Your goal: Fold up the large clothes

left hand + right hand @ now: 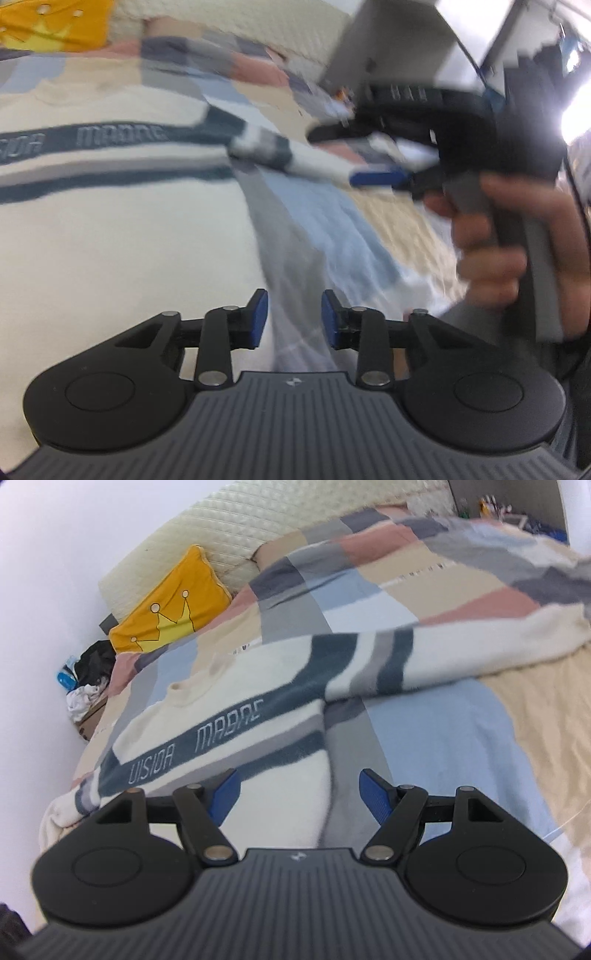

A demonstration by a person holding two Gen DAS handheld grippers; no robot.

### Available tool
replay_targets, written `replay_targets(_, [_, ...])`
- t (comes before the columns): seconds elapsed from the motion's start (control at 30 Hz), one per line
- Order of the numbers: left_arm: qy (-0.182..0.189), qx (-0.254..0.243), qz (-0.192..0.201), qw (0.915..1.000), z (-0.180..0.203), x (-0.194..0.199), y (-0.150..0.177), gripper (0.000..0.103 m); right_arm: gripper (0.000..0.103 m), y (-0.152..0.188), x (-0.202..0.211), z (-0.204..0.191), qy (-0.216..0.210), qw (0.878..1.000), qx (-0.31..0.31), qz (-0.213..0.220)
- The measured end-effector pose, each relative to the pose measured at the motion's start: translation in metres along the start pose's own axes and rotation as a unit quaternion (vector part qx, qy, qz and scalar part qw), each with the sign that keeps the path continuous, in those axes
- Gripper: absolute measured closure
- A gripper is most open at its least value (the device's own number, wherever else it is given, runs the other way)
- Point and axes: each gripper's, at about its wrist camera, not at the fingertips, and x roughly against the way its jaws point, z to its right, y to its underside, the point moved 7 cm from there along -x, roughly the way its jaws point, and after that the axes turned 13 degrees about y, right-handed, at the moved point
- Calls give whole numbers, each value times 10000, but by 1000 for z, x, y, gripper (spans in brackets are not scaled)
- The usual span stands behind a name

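A cream sweater (pixel 258 686) with dark teal and grey stripes and white lettering lies flat on the bed. One sleeve (pixel 461 646) stretches out to the right. In the left wrist view the sweater (pixel 110 206) fills the left half. My left gripper (pixel 294 317) is open and empty, low over the sweater's right edge. My right gripper (pixel 300 794) is open and empty, above the sweater's lower body near its side edge. In the left wrist view the right gripper (pixel 373 177) shows blurred, held by a hand (pixel 517 240), close to the sleeve (pixel 277 151).
The bed has a patchwork cover (pixel 424 731) in blue, grey, pink and beige. A yellow crown pillow (pixel 173 605) leans on the cream headboard (pixel 258 528). Clutter (pixel 88 679) lies beside the bed at the left wall. A grey cabinet (pixel 399 40) stands behind.
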Motion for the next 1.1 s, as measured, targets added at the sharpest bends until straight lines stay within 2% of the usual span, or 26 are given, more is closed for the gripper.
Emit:
replay_targets(0.13, [-145, -142, -468, 9987, -8, -24, 12, 72, 30, -6, -1, 8, 96, 9999, -47, 127])
replay_targets(0.27, [-703, -282, -927, 9928, -25, -44, 25, 72, 30, -8, -9, 20, 14, 9996, -261, 71])
replay_targets(0.47, [-1000, -545, -1156, 9868, -30, -56, 30, 72, 30, -5, -17, 28, -179, 9984, -530, -123])
replay_targets(0.5, [-1066, -637, -1201, 9850, -30, -57, 32, 74, 30, -5, -18, 28, -188, 9984, -522, -127])
replay_targets(0.57, [-1258, -822, -1238, 9809, -31, -60, 33, 92, 30, -4, -18, 28, -212, 9984, -504, -139])
replay_targets(0.7, [-1253, -854, -1131, 9819, -30, -55, 32, 97, 30, -2, -20, 26, -235, 9985, -462, -173])
replay_targets(0.8, [-978, -437, -875, 9904, -35, -41, 21, 97, 30, -1, -21, 25, -269, 9984, -453, -227])
replay_targets(0.87, [-703, 102, -535, 9960, -43, -23, 8, 98, 30, 0, -21, 26, -284, 9981, -481, -260])
replay_targets(0.93, [-495, 617, -166, 9967, -56, -3, -6, 98, 30, 1, -22, 26, -292, 9978, -523, -278])
replay_targets(1.03, [-206, 1399, 373, 9892, -83, 25, -23, 98, 30, 3, -23, 26, -252, 9979, -528, -290])
replay_targets(1.1, [-80, 1926, 709, 9787, -103, 41, -30, 98, 29, 5, -23, 23, -247, 9981, -473, -298])
